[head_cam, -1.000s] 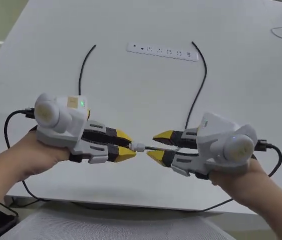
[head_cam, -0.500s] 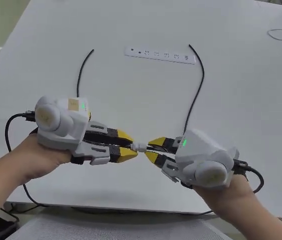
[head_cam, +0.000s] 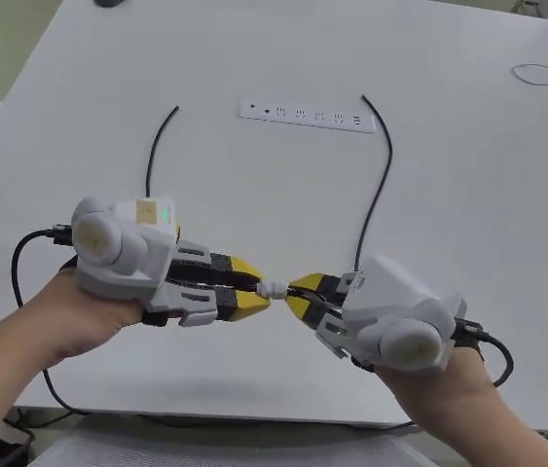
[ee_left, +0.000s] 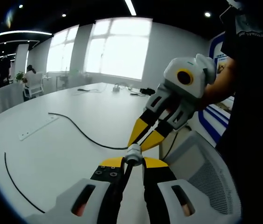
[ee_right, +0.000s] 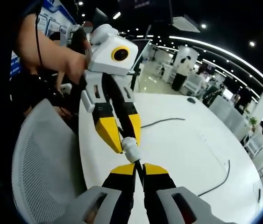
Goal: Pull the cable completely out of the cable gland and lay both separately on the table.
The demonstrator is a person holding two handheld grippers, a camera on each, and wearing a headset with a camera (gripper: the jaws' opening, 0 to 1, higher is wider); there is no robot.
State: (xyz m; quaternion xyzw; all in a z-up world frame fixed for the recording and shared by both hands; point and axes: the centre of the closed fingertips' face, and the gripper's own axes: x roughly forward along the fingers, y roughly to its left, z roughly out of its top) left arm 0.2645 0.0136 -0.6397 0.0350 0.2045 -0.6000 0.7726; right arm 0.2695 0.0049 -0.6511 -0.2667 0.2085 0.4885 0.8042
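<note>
A small white cable gland (head_cam: pixel 272 289) hangs above the table's near edge between the two grippers. My left gripper (head_cam: pixel 257 290) is shut on it from the left. In the left gripper view the gland (ee_left: pixel 133 154) sits at my yellow jaw tips (ee_left: pixel 132 162). My right gripper (head_cam: pixel 298 295) faces it from the right, shut on the thin black cable just behind the gland. That cable (head_cam: pixel 379 185) runs away over the table toward the power strip. In the right gripper view the gland (ee_right: pixel 131 150) stands just past my own tips (ee_right: pixel 138 168).
A white power strip (head_cam: pixel 300 115) lies at the far middle of the white table (head_cam: pixel 254 195). A second loose black cable (head_cam: pixel 154 146) lies at the left. A thin white wire (head_cam: pixel 546 76) is at the far right. A mesh chair (ee_right: pixel 38 158) stands below the table edge.
The right gripper has moved left up to the gland and rolled over; its jaws, spread a second ago, have closed on the cable. The left gripper has held still with the gland.
</note>
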